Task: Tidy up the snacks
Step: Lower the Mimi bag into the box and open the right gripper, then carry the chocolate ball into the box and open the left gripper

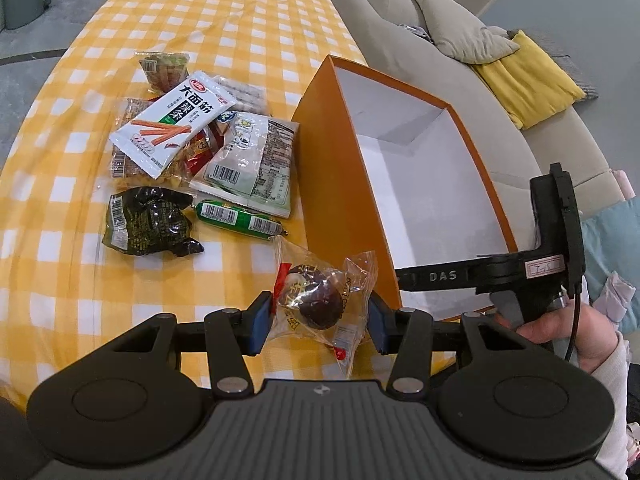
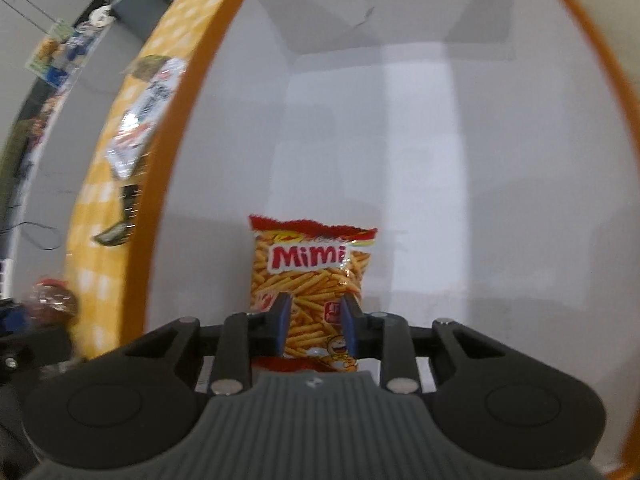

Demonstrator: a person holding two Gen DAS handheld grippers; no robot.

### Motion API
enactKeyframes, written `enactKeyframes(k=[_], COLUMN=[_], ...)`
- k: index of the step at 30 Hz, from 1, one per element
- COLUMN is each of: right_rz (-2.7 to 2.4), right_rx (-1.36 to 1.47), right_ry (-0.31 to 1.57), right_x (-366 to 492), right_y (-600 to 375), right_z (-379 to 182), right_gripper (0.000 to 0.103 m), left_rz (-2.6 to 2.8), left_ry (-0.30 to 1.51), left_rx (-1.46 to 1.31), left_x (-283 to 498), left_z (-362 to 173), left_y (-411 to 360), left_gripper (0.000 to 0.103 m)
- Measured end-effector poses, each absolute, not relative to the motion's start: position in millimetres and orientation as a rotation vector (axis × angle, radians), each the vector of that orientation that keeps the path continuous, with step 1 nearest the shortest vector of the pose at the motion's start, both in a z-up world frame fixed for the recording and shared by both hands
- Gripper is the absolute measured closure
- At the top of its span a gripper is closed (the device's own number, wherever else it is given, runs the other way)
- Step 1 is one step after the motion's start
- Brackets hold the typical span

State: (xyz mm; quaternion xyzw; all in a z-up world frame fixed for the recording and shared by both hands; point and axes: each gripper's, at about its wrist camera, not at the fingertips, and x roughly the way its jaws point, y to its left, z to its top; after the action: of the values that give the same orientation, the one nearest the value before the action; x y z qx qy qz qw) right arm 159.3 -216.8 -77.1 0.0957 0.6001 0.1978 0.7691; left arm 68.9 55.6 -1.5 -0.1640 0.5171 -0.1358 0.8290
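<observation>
My left gripper point(image 1: 316, 320) is shut on a clear-wrapped dark round snack point(image 1: 318, 304), held just left of the orange box point(image 1: 336, 184) with its white inside. My right gripper point(image 2: 314, 326) is inside that box, shut on a Mimi snack bag point(image 2: 310, 280) of orange sticks; its body shows in the left wrist view point(image 1: 520, 272) over the box's near edge. A pile of snack packets lies left of the box: a white spicy-strip pack point(image 1: 172, 124), a green sausage point(image 1: 240, 220), a dark packet point(image 1: 144, 220) and a white-green packet point(image 1: 252, 160).
The yellow-and-white checked tablecloth point(image 1: 240, 20) covers the table. A grey sofa point(image 1: 500, 100) with a yellow cushion point(image 1: 524, 76) stands right of the table behind the box. The box's white walls point(image 2: 400, 120) surround my right gripper.
</observation>
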Motion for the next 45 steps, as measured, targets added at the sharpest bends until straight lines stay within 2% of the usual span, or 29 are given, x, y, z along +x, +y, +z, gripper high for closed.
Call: enactKeyframes(k=[7, 9, 12, 14, 18, 24, 27, 32, 38, 40, 44, 45], right_rz=[0.466, 0.438, 0.364, 0.303, 0.298, 0.295, 0.296, 0.319, 0.323, 0.324, 0.317, 0.317], right_rx=[0.305, 0.359, 0.433, 0.449, 0.491, 0.528, 0.554, 0.542, 0.54, 0.551, 0.554, 0.556], right_ry=[1.225, 1.157, 1.003, 0.875, 0.747, 0.779, 0.806, 0.843, 0.863, 0.876, 0.884, 0.885], right_x=[155, 154, 152, 145, 136, 141, 145, 146, 146, 144, 145, 145], right_y=[-228, -245, -273, -291, -318, -336, -338, -339, -342, -343, -342, -342], right_z=[-54, -39, -15, 4, 19, 3, -7, -13, -15, -15, -16, -15], right_gripper=[0.075, 0.069, 0.067, 0.057, 0.054, 0.05, 0.049, 0.049, 0.049, 0.049, 0.049, 0.049], left_rz=[-0.306, -0.318, -0.33, -0.348, -0.414, -0.34, -0.269, -0.314, -0.272, -0.272, -0.275, -0.278], left_ry=[1.085, 1.089, 1.087, 1.071, 1.102, 1.171, 1.108, 1.203, 1.234, 1.248, 1.254, 1.257], left_rx=[-0.334, -0.32, -0.302, -0.34, -0.364, -0.211, -0.01, -0.118, -0.067, -0.087, -0.111, -0.116], left_x=[67, 71, 80, 86, 102, 122, 119, 127, 131, 131, 135, 136], left_z=[10, 14, 17, 15, 4, -27, -30, -48, -56, -57, -54, -54], left_y=[45, 34, 13, 0, -32, -90, -118, -130, -136, -134, -129, -129], left_gripper=[0.048, 0.048, 0.048, 0.048, 0.048, 0.047, 0.047, 0.047, 0.044, 0.039, 0.022, 0.021])
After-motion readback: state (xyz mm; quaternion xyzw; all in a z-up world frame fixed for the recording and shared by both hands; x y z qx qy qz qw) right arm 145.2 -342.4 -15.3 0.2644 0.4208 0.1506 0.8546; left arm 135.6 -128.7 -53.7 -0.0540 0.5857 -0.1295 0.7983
